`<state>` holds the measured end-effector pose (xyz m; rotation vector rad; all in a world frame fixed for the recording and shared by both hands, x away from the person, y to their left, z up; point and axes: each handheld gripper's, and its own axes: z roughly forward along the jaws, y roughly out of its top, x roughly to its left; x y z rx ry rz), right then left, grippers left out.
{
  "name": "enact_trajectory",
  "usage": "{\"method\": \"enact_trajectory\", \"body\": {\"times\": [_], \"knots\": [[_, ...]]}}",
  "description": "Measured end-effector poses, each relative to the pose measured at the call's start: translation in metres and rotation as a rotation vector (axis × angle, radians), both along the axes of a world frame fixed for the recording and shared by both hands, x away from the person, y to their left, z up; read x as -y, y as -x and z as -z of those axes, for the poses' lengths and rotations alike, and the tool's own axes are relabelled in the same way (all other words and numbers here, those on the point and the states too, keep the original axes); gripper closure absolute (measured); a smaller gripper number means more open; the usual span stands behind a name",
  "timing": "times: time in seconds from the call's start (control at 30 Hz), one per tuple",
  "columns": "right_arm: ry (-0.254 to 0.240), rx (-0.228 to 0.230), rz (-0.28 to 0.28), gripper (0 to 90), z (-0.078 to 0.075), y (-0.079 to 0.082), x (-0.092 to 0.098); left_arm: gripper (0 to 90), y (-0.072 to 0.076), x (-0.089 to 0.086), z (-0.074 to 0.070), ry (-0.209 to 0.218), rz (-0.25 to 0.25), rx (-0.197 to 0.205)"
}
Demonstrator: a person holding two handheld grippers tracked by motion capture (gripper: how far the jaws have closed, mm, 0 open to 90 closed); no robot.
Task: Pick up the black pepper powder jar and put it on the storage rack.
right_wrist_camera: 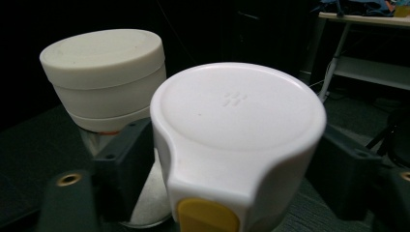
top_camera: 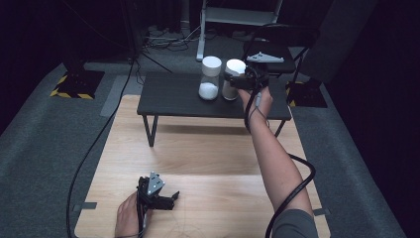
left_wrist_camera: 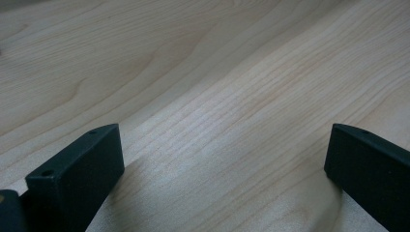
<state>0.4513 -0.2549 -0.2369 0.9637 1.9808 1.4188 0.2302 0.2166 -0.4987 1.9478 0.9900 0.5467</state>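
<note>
Right claw (top_camera: 234, 81) straddles the near jar (right_wrist_camera: 237, 145) on the dark counter (top_camera: 168, 96), jaws flanking its white lid but not visibly pressing yet: spread, mid-grasp. Second jar (top_camera: 210, 78) stands just beside it, to its left in the high view. Advice: centre the jaws below the lid, squeeze evenly, lift straight up to avoid clipping the neighbour. Left claw (top_camera: 171, 198) rests spread on the wooden counter (left_wrist_camera: 232, 87), idle.

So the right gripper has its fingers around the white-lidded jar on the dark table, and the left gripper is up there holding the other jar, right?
Not quite. The left gripper isn't at the jars; it rests on the light wooden board near the person, fingers apart with nothing between them, as the high view shows. The right gripper does have its fingers either side of the white-lidded jar on the dark table.
</note>
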Motion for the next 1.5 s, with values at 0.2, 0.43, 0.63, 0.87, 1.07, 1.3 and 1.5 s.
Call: {"method": "enact_trajectory", "body": {"times": [0.2, 0.43, 0.63, 0.87, 1.07, 1.3, 1.5], "knots": [[-0.018, 0.032, 0.006, 7.1, 0.009, 0.012, 0.008, 0.0, 0.0, 0.0, 0.0, -0.003, 0.002, -0.001], [-0.035, 0.037, 0.003, 5.9, 0.015, 0.038, 0.026, 0.0, 0.0, 0.0, 0.0, -0.001, 0.0, 0.0], [-0.059, 0.04, 0.01, 6.0, 0.026, 0.066, 0.04, 0.0, 0.001, 0.001, 0.0, 0.001, -0.005, -0.001], [-0.071, 0.035, -0.006, 6.0, 0.039, 0.093, 0.049, 0.0, 0.001, 0.001, 0.0, 0.0, -0.004, -0.001], [-0.044, 0.036, -0.022, 6.0, 0.06, 0.12, 0.054, 0.0, 0.004, 0.004, 0.0, -0.001, -0.023, -0.001], [0.004, 0.001, -0.006, 6.0, 0.088, 0.145, 0.061, 0.0, 0.004, 0.004, 0.0, -0.001, -0.022, 0.001], [0.096, 0.003, 0.005, 5.9, 0.113, 0.171, 0.06, 0.0, 0.003, 0.003, 0.0, 0.0, -0.027, 0.0]]}}
